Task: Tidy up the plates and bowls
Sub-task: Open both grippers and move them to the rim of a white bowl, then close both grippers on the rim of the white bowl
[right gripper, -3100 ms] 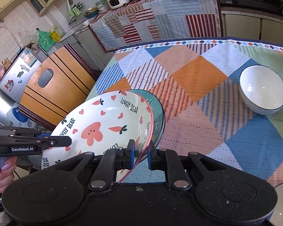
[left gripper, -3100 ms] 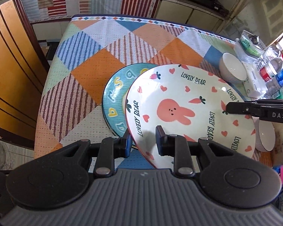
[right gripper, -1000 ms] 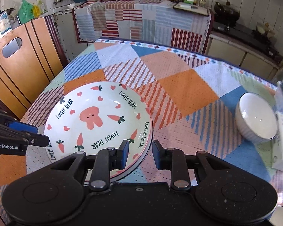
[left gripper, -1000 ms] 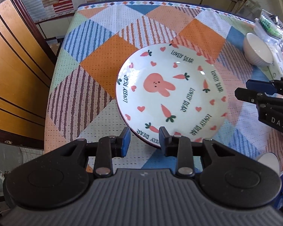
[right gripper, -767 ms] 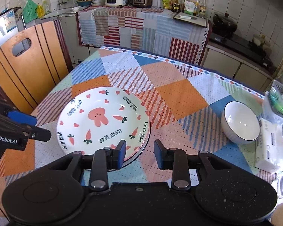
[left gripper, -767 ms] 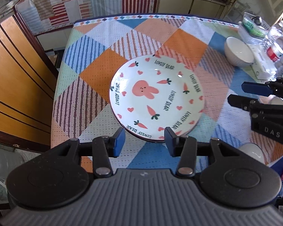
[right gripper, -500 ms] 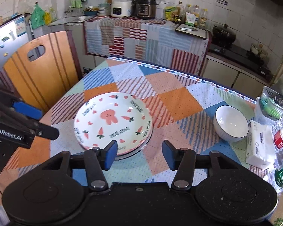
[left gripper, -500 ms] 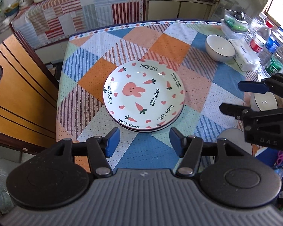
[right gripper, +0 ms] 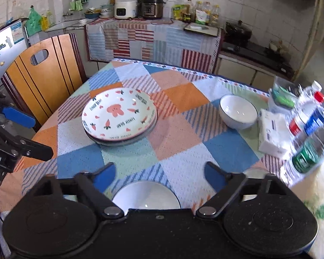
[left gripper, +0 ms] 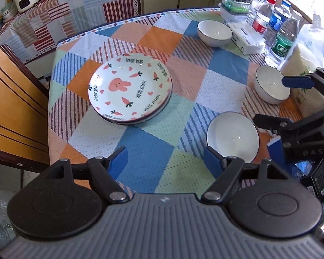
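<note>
Now rabbit plate (left gripper: 130,90) rests stacked, both grippers just opened, empty

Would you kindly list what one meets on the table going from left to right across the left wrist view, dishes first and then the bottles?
Rabbit plate → far white bowl → near white bowl → right-hand white bowl → green-label water bottle.

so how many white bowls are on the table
3: far bowl beside the tissue pack, right bowl by the rice bag, near bowl closest to the camera. None seem hidden.
</note>
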`<state>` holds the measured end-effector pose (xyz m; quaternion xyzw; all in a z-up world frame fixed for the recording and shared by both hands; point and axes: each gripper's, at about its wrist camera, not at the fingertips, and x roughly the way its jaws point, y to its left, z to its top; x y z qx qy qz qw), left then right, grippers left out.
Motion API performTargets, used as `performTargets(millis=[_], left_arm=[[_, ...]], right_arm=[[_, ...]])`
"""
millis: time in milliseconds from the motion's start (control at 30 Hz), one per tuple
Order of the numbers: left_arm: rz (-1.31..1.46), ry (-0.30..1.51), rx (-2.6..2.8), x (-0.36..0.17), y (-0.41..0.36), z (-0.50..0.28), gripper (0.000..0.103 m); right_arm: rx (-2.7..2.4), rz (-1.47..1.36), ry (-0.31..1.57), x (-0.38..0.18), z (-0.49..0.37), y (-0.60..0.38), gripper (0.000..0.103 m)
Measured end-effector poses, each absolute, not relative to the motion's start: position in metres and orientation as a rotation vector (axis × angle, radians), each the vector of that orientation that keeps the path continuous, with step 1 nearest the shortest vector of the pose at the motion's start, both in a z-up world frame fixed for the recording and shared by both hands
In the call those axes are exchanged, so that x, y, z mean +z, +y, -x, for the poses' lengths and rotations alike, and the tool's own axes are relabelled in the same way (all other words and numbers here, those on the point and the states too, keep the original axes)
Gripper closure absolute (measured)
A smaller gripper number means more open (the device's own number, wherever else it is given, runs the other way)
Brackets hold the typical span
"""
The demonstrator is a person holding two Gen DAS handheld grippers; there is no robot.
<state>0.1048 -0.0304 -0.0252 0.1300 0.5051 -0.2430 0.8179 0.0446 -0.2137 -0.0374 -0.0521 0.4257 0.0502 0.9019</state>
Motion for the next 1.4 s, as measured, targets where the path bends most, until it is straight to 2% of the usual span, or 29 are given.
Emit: performTargets(millis=[200, 367, 533, 1033, 1233, 1400], left_arm=[[-0.223, 1.053, -0.551, -0.030, -0.034, -0.091, 0.012], [-0.195, 1.060, -0.575, -0.035, -0.040, -0.086, 0.008], [-0.194, 1.070, -0.583, -0.051, -0.054, -0.083, 0.007], [-0.240, 1.137, -0.621, -0.112, -0.092, -0.097, 0.007], [-0.227, 1.143, -0.636, -0.134, -0.101, -0.103, 0.012], [-0.158, 1.178, -0.643, -0.152, -0.105, -0.115, 0.033]], right_arm=[[0.098, 0.155, 0.904, -0.048, -0.019, -0.219, 0.007], [0.113, 0.156, 0.907, -0.065, -0.003, -0.223, 0.007], [0.136, 0.074, 0.897, -0.092, 0.006, -0.232, 0.007], [0.199, 0.086, 0.925, -0.172, 0.003, -0.216, 0.007], [0.197, 0.097, 0.892, -0.186, -0.006, -0.212, 0.007], [0.213, 0.070, 0.875, -0.194, -0.011, -0.215, 0.006]])
